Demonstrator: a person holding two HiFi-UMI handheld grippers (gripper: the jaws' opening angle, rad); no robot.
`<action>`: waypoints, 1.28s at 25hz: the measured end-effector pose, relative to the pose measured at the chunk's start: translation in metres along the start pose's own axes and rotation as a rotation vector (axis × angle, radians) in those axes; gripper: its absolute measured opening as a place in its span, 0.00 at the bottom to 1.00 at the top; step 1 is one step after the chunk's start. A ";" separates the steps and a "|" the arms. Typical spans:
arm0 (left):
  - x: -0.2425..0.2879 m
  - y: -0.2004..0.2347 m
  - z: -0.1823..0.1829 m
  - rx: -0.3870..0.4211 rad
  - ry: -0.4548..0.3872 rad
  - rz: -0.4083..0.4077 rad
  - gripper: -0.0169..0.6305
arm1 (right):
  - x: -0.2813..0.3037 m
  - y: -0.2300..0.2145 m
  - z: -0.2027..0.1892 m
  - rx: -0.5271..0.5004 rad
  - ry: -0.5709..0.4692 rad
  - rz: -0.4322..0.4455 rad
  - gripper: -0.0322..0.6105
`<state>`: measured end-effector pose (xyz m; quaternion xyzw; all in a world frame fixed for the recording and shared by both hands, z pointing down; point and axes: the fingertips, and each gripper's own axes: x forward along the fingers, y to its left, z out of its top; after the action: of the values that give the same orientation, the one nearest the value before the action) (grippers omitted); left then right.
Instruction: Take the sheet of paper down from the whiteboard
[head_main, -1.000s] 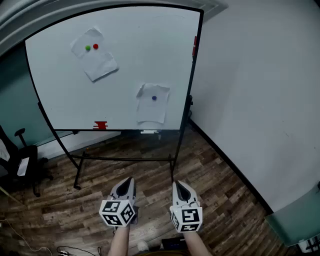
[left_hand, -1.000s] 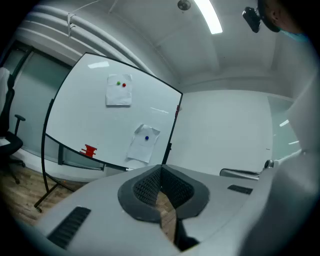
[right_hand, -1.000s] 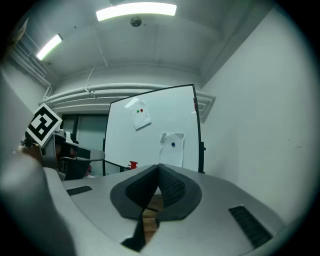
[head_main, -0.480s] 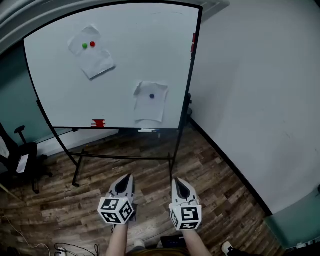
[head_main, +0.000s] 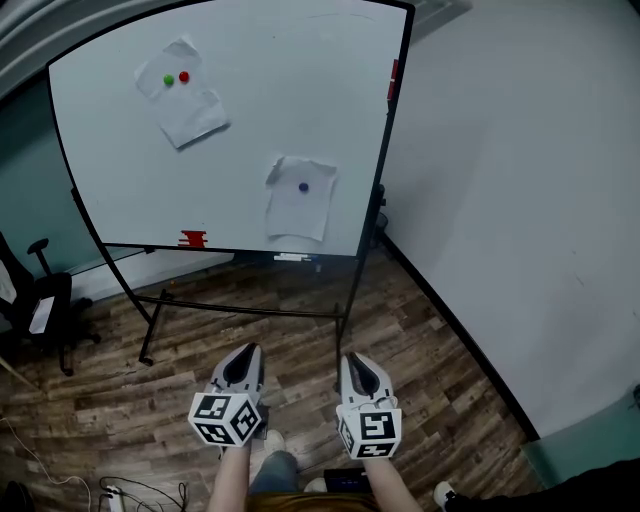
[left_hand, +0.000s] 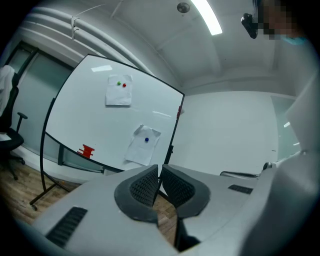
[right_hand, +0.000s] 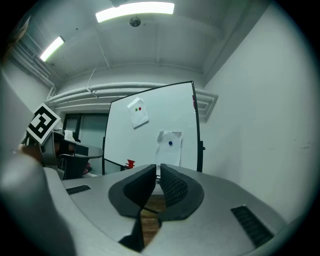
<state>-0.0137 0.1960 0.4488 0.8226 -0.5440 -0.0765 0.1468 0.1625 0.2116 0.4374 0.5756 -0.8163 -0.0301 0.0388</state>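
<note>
A whiteboard (head_main: 250, 130) on a wheeled stand faces me. A crumpled white sheet (head_main: 298, 205) hangs low on its right side under a blue magnet (head_main: 303, 187). A second sheet (head_main: 185, 100) sits at the upper left under a green and a red magnet. Both grippers are held level, low in front of me and well short of the board. My left gripper (head_main: 246, 351) is shut and empty. The jaws of my right gripper (head_main: 353, 359) are opening by a narrow gap with nothing between them. The lower sheet (left_hand: 143, 148) shows above the left jaws, and the same sheet (right_hand: 170, 144) above the right jaws.
A white wall (head_main: 520, 200) runs close along the right. The board's stand legs (head_main: 150, 345) spread over the wood floor. A red object (head_main: 192, 238) rests on the board's tray. An office chair (head_main: 40, 310) stands at the left, and cables (head_main: 110, 490) lie on the floor.
I have moved a little closer to the whiteboard, and both grippers have come forward with me, still side by side. The sheets hang as before.
</note>
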 end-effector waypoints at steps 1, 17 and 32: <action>0.007 0.003 0.001 0.004 -0.004 0.001 0.07 | 0.007 -0.002 -0.002 0.000 0.003 0.000 0.12; 0.230 0.111 0.037 0.023 0.040 -0.075 0.20 | 0.248 -0.056 -0.007 0.006 0.030 -0.055 0.22; 0.399 0.197 0.079 0.034 0.063 -0.198 0.20 | 0.434 -0.077 0.005 0.008 0.030 -0.146 0.24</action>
<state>-0.0495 -0.2546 0.4513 0.8767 -0.4563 -0.0554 0.1416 0.0892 -0.2229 0.4375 0.6342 -0.7715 -0.0209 0.0463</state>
